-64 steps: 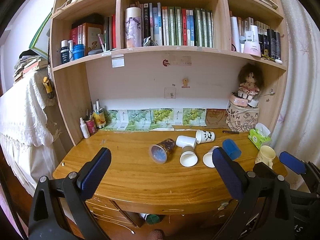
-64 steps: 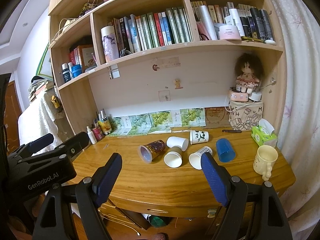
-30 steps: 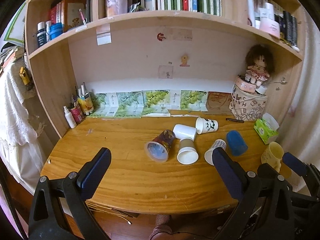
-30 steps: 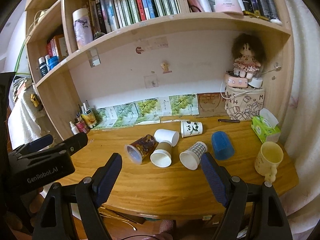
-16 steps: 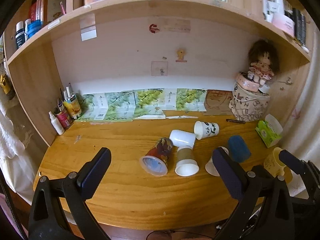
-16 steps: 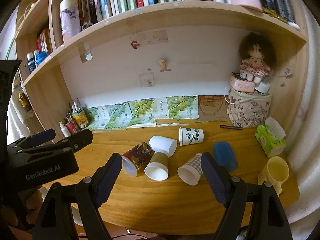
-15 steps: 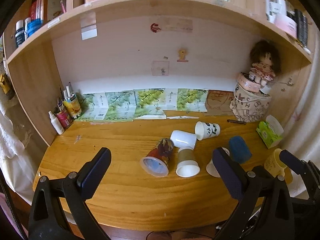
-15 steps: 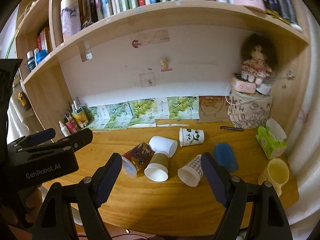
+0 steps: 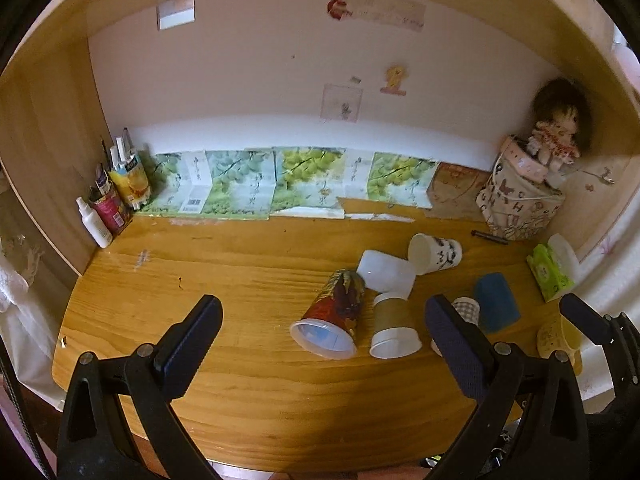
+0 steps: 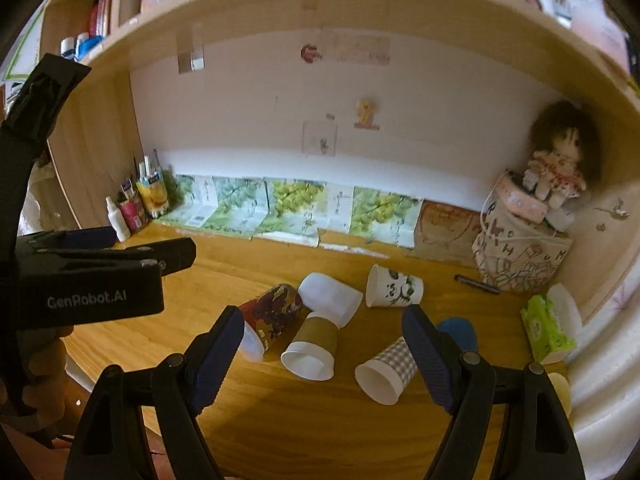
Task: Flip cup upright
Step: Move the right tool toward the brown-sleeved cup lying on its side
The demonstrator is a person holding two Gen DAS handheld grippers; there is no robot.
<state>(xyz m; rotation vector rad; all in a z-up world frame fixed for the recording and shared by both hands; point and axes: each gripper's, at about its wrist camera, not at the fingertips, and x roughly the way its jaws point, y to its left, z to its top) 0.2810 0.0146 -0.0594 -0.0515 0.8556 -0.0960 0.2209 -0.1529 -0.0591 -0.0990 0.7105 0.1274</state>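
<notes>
Several paper cups lie on their sides on the wooden desk [image 9: 224, 280]: a red patterned cup [image 9: 332, 316] [image 10: 270, 316], a brown-sleeved cup [image 9: 394, 326] [image 10: 314, 344], a plain white cup [image 9: 386, 274] [image 10: 332, 298], a panda cup [image 9: 436, 252] [image 10: 394, 290] and a checked cup [image 10: 386, 372] [image 9: 466, 308]. A blue cup [image 9: 496, 302] stands mouth down. My left gripper [image 9: 324, 326] is open, above the desk's front, before the red cup. My right gripper [image 10: 324, 344] is open, with the brown-sleeved cup between its fingers in view.
A yellow mug [image 9: 558, 338] stands at the right edge. A green tissue pack [image 10: 548, 328], a patterned bag [image 10: 520, 256] with a doll [image 10: 556, 168], and bottles [image 9: 112, 204] at back left line the desk. A shelf runs overhead.
Both grippers have moved forward and lower toward the cups, which now look larger. The upper bookshelves have left the view. The cups have not moved.
</notes>
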